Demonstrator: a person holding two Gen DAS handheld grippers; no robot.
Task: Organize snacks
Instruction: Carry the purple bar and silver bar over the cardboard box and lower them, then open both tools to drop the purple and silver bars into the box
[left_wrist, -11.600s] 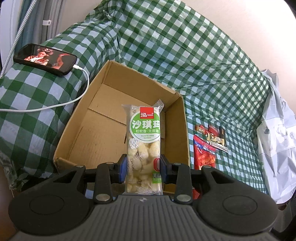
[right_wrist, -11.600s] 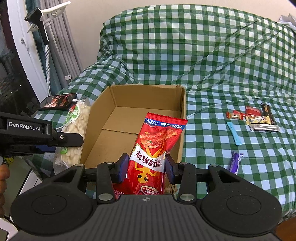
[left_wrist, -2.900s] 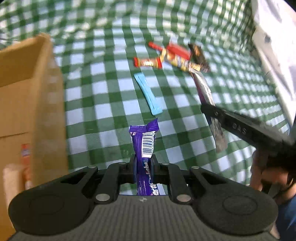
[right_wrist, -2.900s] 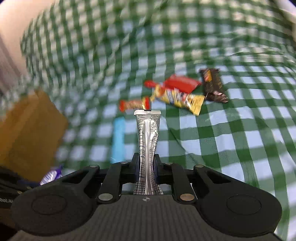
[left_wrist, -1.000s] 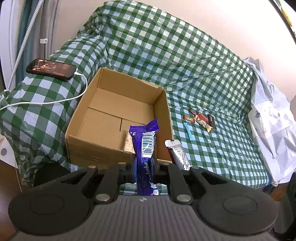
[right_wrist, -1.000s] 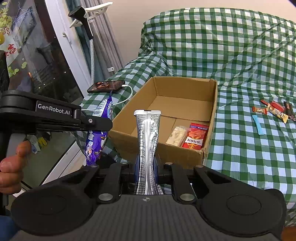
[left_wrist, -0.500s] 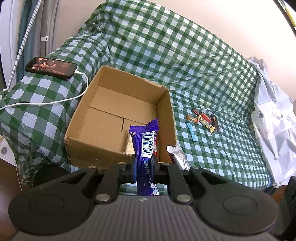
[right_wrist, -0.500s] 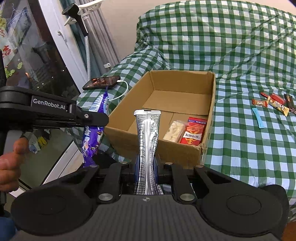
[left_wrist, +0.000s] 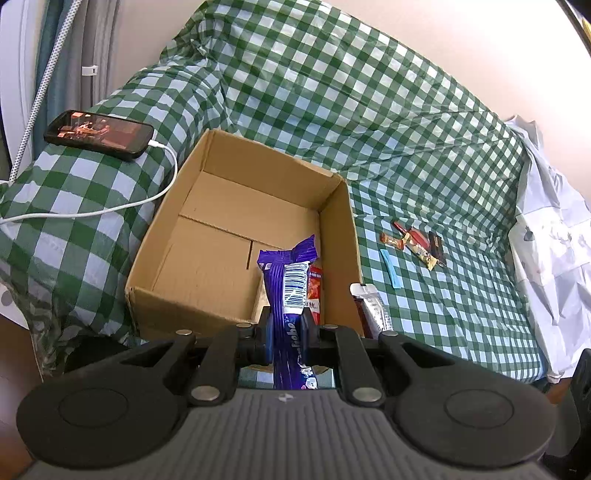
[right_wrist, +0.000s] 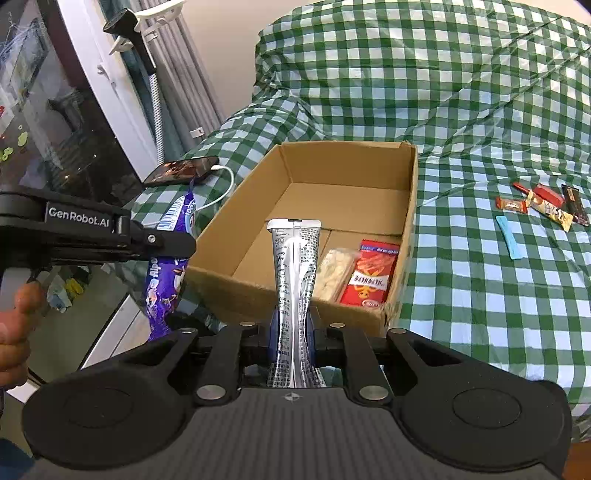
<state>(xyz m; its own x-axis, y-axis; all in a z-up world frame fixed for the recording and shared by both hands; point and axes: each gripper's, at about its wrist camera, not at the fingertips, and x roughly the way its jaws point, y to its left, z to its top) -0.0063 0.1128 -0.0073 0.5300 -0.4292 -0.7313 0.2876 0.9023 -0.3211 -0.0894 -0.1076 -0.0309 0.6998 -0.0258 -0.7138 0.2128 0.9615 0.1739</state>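
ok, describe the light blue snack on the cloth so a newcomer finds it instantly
Start at the cardboard box on the green checked cloth. Right of it lies a small cluster of wrappers; the light blue stick lies just nearer, apart from them, the only plain, flat blue strip.

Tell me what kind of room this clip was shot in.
Most likely a home living room or bedroom: a sofa or bed under a green checked cover, a phone charging on it, and curtains beside a glass door.

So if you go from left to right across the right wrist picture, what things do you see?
Hand → purple snack packet → silver snack packet → red snack bag → light blue stick → dark chocolate bar.
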